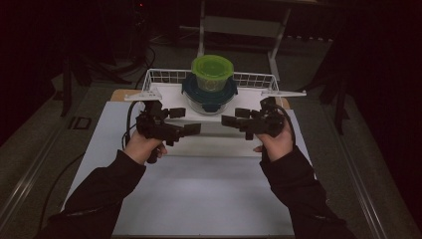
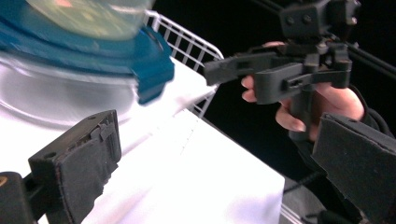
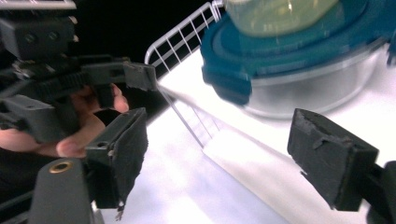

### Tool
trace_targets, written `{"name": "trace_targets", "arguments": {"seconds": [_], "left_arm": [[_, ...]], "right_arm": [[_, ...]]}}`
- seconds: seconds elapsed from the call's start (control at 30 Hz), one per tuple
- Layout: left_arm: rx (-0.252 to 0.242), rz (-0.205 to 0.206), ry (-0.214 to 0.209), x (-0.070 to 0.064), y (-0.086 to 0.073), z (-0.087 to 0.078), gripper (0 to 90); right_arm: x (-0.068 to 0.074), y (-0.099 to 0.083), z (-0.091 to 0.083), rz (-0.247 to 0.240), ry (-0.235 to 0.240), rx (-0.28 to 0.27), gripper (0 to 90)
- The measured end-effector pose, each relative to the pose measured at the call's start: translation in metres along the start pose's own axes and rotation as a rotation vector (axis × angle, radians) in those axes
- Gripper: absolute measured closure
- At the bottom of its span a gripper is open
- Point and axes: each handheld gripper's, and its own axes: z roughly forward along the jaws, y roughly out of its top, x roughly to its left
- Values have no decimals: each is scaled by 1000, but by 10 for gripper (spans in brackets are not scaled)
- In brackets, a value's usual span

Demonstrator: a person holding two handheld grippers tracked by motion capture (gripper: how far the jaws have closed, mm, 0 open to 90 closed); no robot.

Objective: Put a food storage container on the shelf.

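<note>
At the far edge of the white table point(image 1: 199, 199), inside the white wire basket point(image 1: 164, 77), sat a glass bowl with a dark teal clip lid point(image 1: 209, 94), and on that lid stood a smaller container with a green lid point(image 1: 212, 67). The stack sat about midway along the basket, close to its open near side.

Both grippers hovered just in front of it, pointing inward at each other. The left gripper point(image 1: 185, 122) was spread wide and held nothing; in the left gripper view its padded jaws stood well apart with the teal lid's clip tab point(image 2: 156, 77) above and ahead of them. The right gripper point(image 1: 234, 117) was likewise spread and empty, near the bowl's other side.

The risk, as I judged it, lay in that top container. It only rested on the teal lid (nothing visibly locked it there), so if the bowl were squeezed unevenly or tilted on the lift, the green-lidded one could slide off and tumble. Glass walls are smooth and curved, and foam pads might slip on them unless both sides closed level. A jaw might also catch on the basket's wire wall or its side flange point(image 1: 142, 95) and drag the whole basket toward the table's edge. The lid tab, if snagged, might pop loose.
</note>
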Motion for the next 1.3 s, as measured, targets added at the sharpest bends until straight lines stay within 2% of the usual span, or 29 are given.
{"name": "trace_targets", "arguments": {"seconds": [0.07, 0.23, 0.43, 0.6, 0.7, 0.87, 1.03, 1.2, 1.3], "left_arm": [[8, 17, -6, -3, -7, 1, 7], [33, 24, -22, -10, -25, 6, 7], [65, 37, -25, -12, -45, 9, 7], [76, 47, -30, -10, -62, 12, 7], [99, 52, -26, -9, -73, 15, 7], [122, 45, -29, -8, -91, 20, 7], [159, 51, -24, -7, -108, 24, 7], [171, 54, -22, -7, -121, 23, 7], [184, 46, -19, -6, -131, 24, 7]], "right_arm": [[0, -7, 0, -6, 3, 5, 191], [-2, -25, 1, -9, 19, 4, 190], [-6, -49, 2, -39, 16, 22, 172], [-15, -69, 4, -16, 20, 50, 170], [-20, -80, 4, 0, 18, 56, 171], [-27, -99, 8, -7, 11, 82, 172], [-34, -117, 12, 10, 18, 104, 171], [-39, -129, 10, 24, 15, 109, 173], [-42, -137, 9, 17, 9, 110, 172]]}}
